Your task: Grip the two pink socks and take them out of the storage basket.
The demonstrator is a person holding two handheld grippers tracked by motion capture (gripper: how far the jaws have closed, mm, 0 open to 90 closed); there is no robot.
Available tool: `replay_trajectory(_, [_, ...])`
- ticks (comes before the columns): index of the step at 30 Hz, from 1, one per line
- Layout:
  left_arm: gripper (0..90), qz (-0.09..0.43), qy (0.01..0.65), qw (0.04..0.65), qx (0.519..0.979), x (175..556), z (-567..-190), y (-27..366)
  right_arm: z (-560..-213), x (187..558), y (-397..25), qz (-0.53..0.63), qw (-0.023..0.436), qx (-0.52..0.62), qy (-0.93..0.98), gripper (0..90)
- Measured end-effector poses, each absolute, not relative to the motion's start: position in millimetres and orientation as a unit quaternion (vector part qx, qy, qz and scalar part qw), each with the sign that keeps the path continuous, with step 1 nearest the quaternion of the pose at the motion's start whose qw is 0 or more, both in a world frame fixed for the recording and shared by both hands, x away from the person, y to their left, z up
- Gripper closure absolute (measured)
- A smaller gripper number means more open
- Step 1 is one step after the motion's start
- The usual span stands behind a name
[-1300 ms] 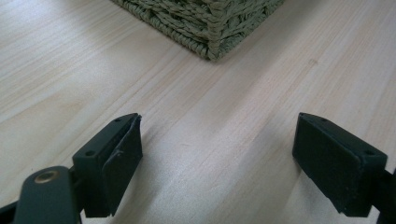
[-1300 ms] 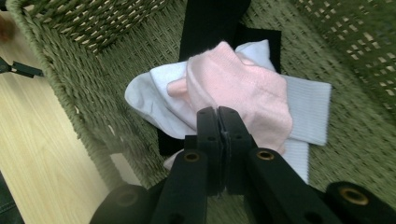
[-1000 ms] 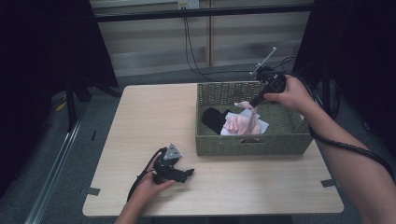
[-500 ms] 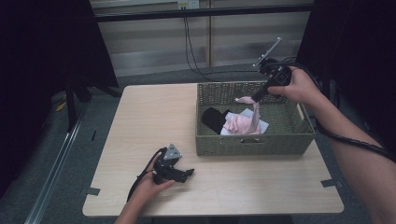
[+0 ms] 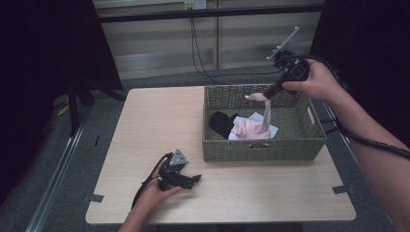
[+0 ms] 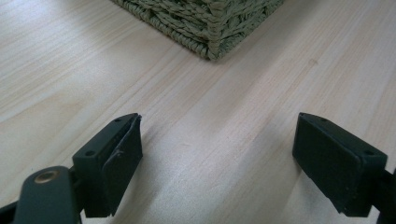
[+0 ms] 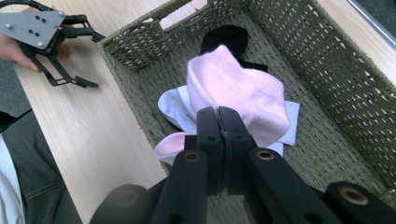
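Wooden table (image 5: 145, 125) spans the frame's middle; woven green basket (image 5: 309, 140) sits right of centre on it. Inside lie a black sock (image 5: 221, 122) and a white sock (image 7: 170, 107) under the rest. Pink sock (image 5: 251, 126) hangs centre-right, its tip clamped between the shut jaws of the right gripper (image 5: 267, 94), its body resting on the pile. Risks: the thin pinch may slip under the sock's weight; the dangling fabric may snag the basket rim or drag the white sock along. Left gripper (image 5: 192, 180), lower left, rests on the table, jaws apart, holding nothing.
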State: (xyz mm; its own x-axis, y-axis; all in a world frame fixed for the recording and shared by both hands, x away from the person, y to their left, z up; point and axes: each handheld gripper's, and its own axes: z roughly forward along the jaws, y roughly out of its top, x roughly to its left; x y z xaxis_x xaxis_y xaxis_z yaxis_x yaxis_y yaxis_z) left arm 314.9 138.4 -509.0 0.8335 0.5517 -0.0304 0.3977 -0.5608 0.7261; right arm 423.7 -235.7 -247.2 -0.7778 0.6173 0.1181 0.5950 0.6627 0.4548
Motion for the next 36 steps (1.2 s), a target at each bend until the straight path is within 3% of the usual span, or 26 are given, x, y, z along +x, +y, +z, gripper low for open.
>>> replay_trajectory(14, [15.4, 0.101, 0.270, 0.383, 0.878, 314.9, -509.0, 138.4, -223.1, 405.1, -238.8, 0.260, 0.021, 0.312, 0.914, 88.2])
replay_trajectory(36, [15.4, 0.101, 0.270, 0.383, 0.878, 314.9, -509.0, 138.4, -223.7, 360.1, -229.8, 0.288, -0.001, 0.249, 0.925, 88.1])
